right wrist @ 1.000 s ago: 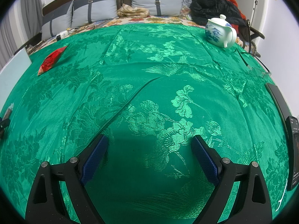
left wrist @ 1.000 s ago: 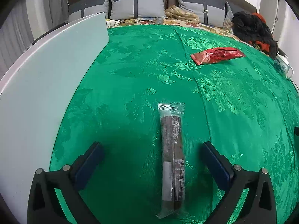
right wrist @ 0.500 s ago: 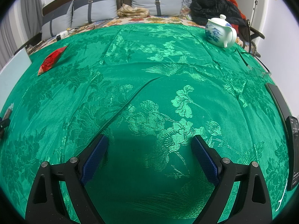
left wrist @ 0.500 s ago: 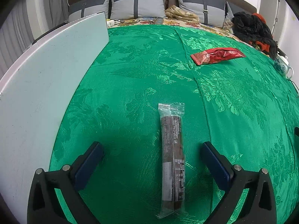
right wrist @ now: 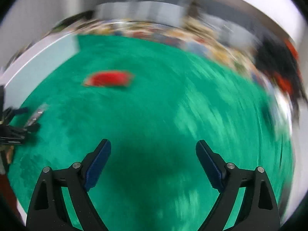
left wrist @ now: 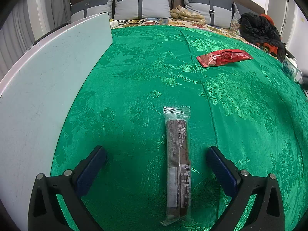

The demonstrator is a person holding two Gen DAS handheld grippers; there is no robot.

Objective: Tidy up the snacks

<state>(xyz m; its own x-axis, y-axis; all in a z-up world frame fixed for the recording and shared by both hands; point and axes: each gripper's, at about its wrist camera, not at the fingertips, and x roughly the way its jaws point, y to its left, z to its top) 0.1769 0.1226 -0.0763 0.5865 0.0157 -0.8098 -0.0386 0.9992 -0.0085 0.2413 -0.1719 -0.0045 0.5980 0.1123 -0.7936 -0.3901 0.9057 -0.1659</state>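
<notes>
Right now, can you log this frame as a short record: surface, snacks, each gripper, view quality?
surface: green patterned cloth, pale board along its left
snack 1: dark bar in clear wrapper, lying flat between the open left gripper fingers, untouched
snack 2: red packet, farther off, flat
right gripper: open, empty
view quality: left wrist sharp; right wrist motion-blurred

Wrapped bar (left wrist: 178,165) near; pouch (left wrist: 224,57) beyond, rightward

Green floral-brocade cloth (left wrist: 146,73); red packet (left wrist: 224,57); dark-brown bar, clear wrapper (left wrist: 178,159); pale-blue board (left wrist: 44,80).
</notes>
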